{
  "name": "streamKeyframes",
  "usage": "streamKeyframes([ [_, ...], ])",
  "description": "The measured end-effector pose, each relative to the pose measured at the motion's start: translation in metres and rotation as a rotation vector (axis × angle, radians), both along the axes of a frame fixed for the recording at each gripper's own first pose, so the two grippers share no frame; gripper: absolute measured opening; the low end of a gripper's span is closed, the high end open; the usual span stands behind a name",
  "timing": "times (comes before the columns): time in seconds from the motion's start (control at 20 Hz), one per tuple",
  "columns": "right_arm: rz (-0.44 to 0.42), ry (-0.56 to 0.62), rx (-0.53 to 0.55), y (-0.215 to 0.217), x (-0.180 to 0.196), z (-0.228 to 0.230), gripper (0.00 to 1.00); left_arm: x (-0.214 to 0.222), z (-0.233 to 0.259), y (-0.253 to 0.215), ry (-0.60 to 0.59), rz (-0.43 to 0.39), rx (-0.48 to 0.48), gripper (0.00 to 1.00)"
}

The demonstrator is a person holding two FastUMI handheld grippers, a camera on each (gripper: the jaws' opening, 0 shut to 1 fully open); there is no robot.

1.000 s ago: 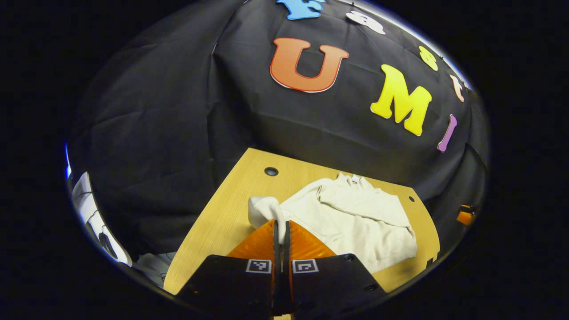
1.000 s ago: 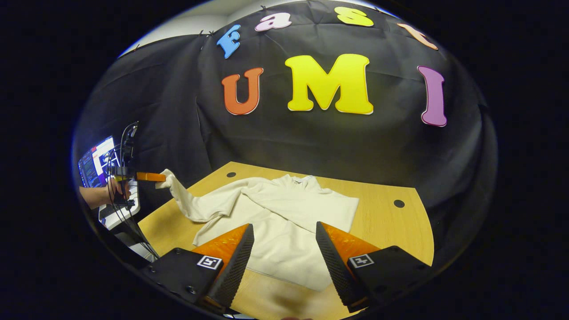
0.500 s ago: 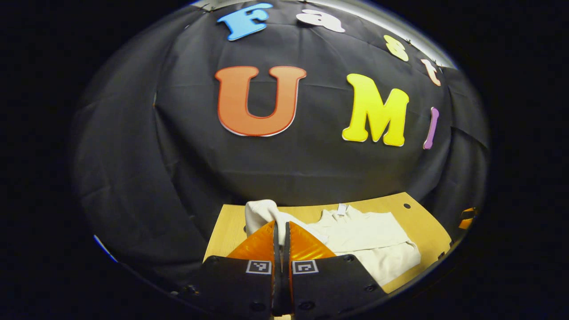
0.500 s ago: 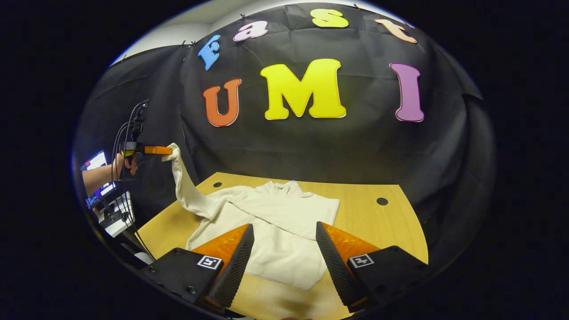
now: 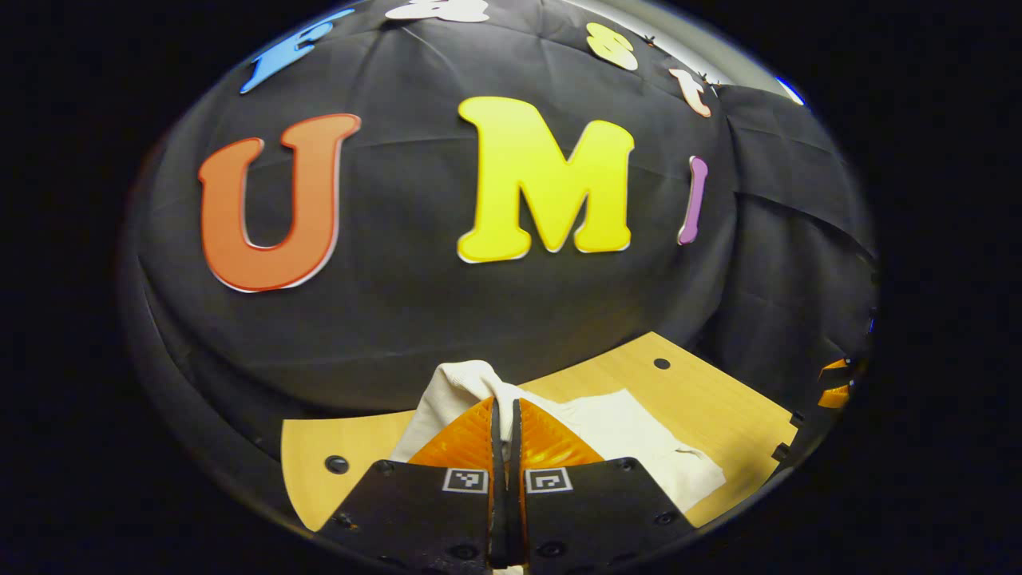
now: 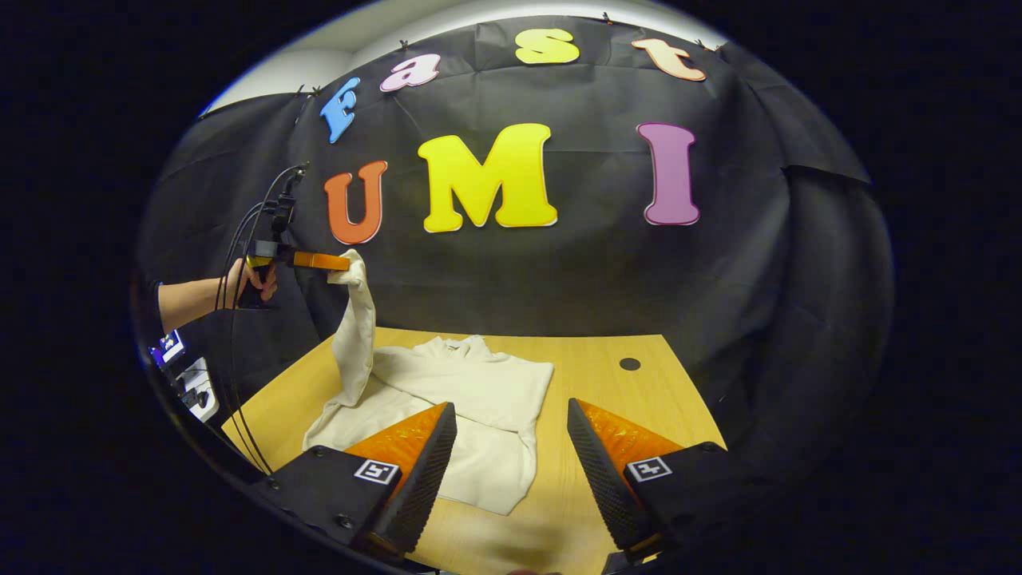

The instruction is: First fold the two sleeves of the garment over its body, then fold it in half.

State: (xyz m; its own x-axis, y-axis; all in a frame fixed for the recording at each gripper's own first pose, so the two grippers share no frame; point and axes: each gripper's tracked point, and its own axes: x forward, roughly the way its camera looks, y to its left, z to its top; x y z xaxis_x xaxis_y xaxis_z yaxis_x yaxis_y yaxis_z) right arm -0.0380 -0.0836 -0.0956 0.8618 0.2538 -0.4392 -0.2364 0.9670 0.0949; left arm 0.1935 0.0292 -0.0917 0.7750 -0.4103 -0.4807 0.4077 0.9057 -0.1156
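Wooden table (image 6: 639, 399) — round holes; cables (image 6: 239, 239) at left.

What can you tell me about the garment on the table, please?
The garment is a cream, soft-looking knit top with long sleeves and a raised collar at the far end. Its body lies flat on the wooden table, one sleeve already folded across it. The other sleeve is lifted, hanging from its ribbed cuff, which the left gripper pinches high above the table. The right gripper hovers open, not touching it.
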Motion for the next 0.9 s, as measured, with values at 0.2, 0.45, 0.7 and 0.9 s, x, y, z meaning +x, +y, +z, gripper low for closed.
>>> streamKeyframes([
  [0.2,-0.092,0.012,-0.002,-0.037,-0.011,-0.002,0.88,0.008,-0.041,-0.075,0.080,-0.129,-0.015,0.03],
  [0.45,-0.167,0.045,-0.019,-0.074,-0.030,-0.017,0.88,0.014,-0.096,-0.137,0.163,-0.207,0.021,0.03],
  [0.7,-0.216,0.080,-0.033,-0.088,-0.039,-0.026,0.86,0.013,-0.159,-0.185,0.298,-0.202,0.016,0.03],
  [0.9,-0.247,0.100,-0.031,-0.092,-0.047,-0.031,0.87,0.004,-0.193,-0.218,0.348,-0.230,0.020,0.04],
])
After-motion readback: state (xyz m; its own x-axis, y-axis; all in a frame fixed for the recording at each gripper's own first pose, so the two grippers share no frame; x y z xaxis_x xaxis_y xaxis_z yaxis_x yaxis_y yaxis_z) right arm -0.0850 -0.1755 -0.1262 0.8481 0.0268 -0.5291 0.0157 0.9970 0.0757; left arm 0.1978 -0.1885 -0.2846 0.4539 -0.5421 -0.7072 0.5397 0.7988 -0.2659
